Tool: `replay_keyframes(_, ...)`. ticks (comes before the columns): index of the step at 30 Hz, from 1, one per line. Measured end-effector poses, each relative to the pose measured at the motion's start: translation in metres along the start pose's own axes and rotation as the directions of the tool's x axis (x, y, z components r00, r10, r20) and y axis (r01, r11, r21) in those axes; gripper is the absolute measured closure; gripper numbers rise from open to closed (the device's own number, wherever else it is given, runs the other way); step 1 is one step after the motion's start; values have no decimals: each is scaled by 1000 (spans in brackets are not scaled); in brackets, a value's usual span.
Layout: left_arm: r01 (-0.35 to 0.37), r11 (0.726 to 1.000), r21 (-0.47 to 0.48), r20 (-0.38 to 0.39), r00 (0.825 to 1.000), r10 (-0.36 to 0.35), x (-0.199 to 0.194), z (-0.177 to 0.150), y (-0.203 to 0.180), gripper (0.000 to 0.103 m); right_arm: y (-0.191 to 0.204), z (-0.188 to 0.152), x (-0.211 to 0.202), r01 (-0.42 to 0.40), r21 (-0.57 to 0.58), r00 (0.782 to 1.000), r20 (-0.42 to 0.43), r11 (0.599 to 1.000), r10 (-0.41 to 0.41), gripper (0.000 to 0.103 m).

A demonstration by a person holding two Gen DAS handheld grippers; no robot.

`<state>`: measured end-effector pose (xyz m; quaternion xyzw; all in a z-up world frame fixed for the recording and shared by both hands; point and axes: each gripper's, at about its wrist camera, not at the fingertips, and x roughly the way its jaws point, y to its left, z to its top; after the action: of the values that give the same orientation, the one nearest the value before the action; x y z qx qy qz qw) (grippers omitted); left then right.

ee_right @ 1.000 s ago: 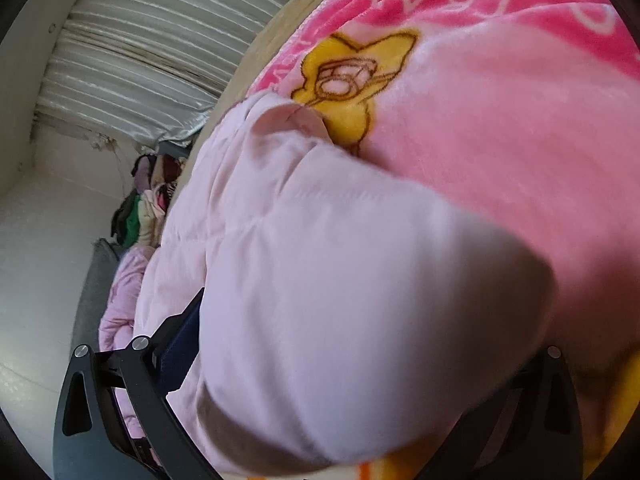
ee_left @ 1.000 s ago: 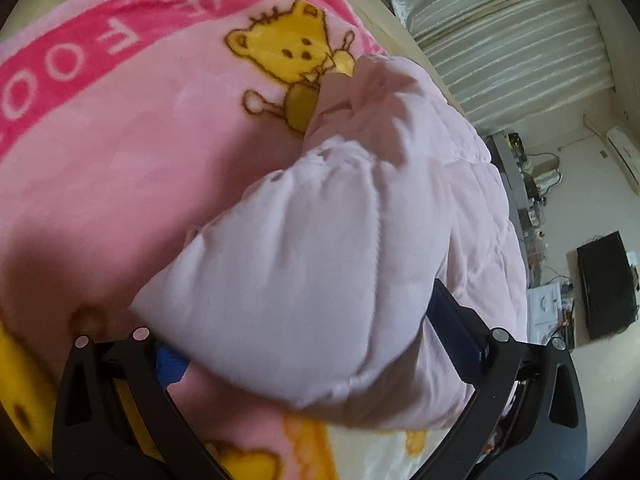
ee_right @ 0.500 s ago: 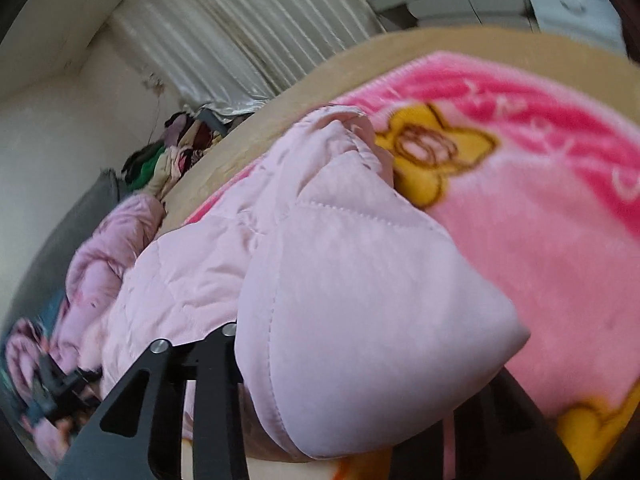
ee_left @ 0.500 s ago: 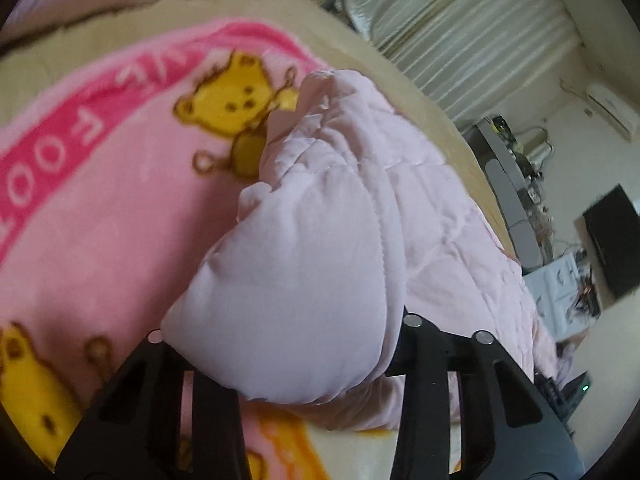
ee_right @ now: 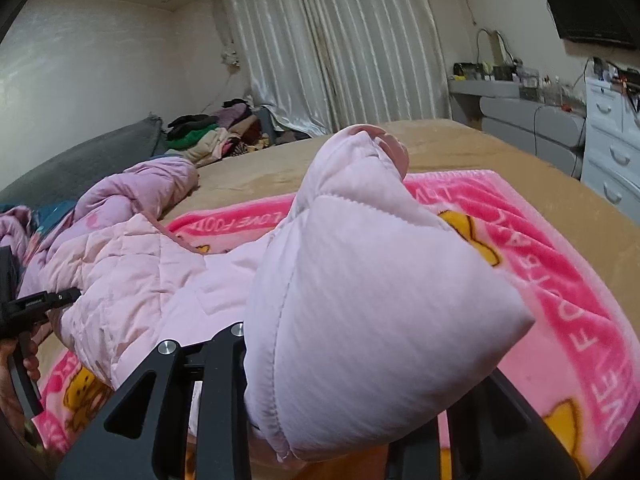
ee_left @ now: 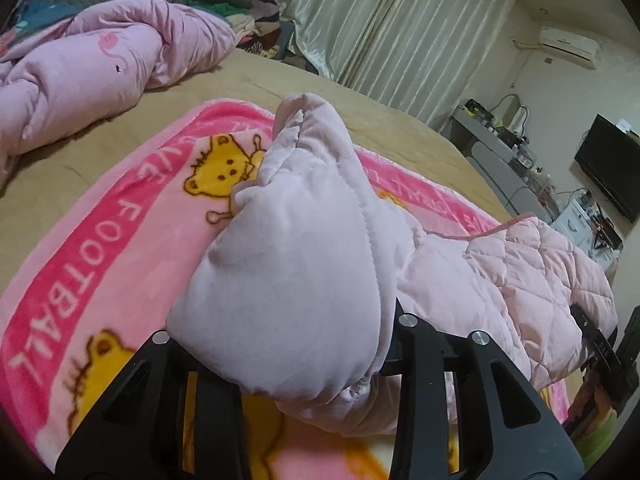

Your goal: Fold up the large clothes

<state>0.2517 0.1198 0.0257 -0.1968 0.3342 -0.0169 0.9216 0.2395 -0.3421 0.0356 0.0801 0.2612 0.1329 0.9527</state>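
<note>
Here | left tool (ee_left: 304, 364) and right tool (ee_right: 344, 392) each pinch a puffy fold of the pink jacket (ee_left: 500, 280), which lies on the bear-print blanket (ee_left: 100, 248) and blocks both views | crumpled pink quilt (ee_left: 80, 72) at 10 o'clock | tan bed (ee_left: 380, 120); curtains (ee_right: 340, 40), TV (ee_left: 608, 168)

Both hand-held grippers have risen, lifting the jacket (ee_left: 304, 264) corners off the blanket (ee_left: 100, 248); the jaws have drawn closer together on the fabric; curtains (ee_right: 340, 48) and quilt (ee_left: 92, 68) have come into sight.
</note>
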Motion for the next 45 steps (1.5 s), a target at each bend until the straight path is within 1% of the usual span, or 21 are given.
replay_keyframes(8, 21, 1000, 5, 15, 1000, -21, -41, -24, 1, 76, 4, -29, -50, -7, -7, 1000, 0, 1000, 7, 76)
replay_keyframes(13, 25, 1000, -8, 6, 1000, -25, -57, -45, 10, 76, 7, -45, -73, -15, -13, 1000, -6, 1000, 14, 76)
replay_keyframes(16, 14, 1000, -9, -6, 1000, -14, -65, -60, 14, 76, 7, -57, -85, -14, -13, 1000, -15, 1000, 14, 75)
replay_keyframes(21, -29, 1000, 11, -34, 999, 29, -68, -84, 24, 75, 2, -73, -86, 6, 11, 998, -60, 1000, -5, 75)
replay_keyframes(25, -68, 997, 27, -57, 996, 69, -63, -98, 30, 73, -7, -88, -80, 45, 51, 994, -106, 998, -39, 73)
replay_keyframes(28, -91, 995, 32, -75, 993, 93, -57, -106, 35, 69, -18, -101, -72, 80, 99, 986, -153, 992, -64, 70)
replay_keyframes(29, -96, 995, 31, -83, 992, 98, -55, -108, 37, 67, -20, -105, -70, 90, 112, 983, -167, 990, -71, 68)
replay_keyframes(30, -100, 994, 31, -90, 991, 103, -54, -109, 37, 66, -22, -108, -66, 103, 127, 980, -185, 987, -78, 64)
replay_keyframes(32, -109, 993, 33, -100, 989, 112, -50, -111, 38, 60, -31, -117, -58, 138, 168, 967, -234, 976, -97, 57)
replay_keyframes(34, -121, 992, 31, -115, 986, 124, -45, -112, 40, 55, -32, -120, -51, 158, 191, 960, -258, 969, -106, 50)
replay_keyframes(35, -128, 991, 29, -120, 984, 130, -43, -113, 41, 51, -35, -122, -49, 173, 199, 956, -271, 965, -116, 42)
replay_keyframes(37, -137, 990, 22, -129, 982, 138, -39, -114, 43, 47, -41, -126, -47, 206, 224, 947, -291, 953, -136, 25)
replay_keyframes(38, -140, 990, 18, -135, 981, 141, -38, -114, 45, 45, -45, -127, -47, 235, 240, 939, -306, 942, -156, 12)
replay_keyframes(39, -140, 990, 15, -138, 980, 141, -38, -114, 47, 44, -49, -127, -47, 247, 253, 935, -316, 935, -162, 7)
replay_keyframes(41, -137, 991, 8, -147, 980, 136, -40, -115, 49, 40, -54, -128, -52, 235, 281, 938, -318, 930, -141, 7)
replay_keyframes(42, -141, 990, 8, -150, 979, 141, -40, -115, 50, 38, -56, -128, -56, 237, 278, 937, -318, 931, -144, 5)
replay_keyframes(44, -166, 986, 15, -151, 974, 167, -44, -116, 50, 28, -59, -127, -66, 247, 263, 937, -309, 933, -161, 5)
replay_keyframes(45, -178, 984, 19, -150, 972, 178, -46, -117, 49, 27, -59, -126, -71, 248, 258, 939, -301, 934, -166, 5)
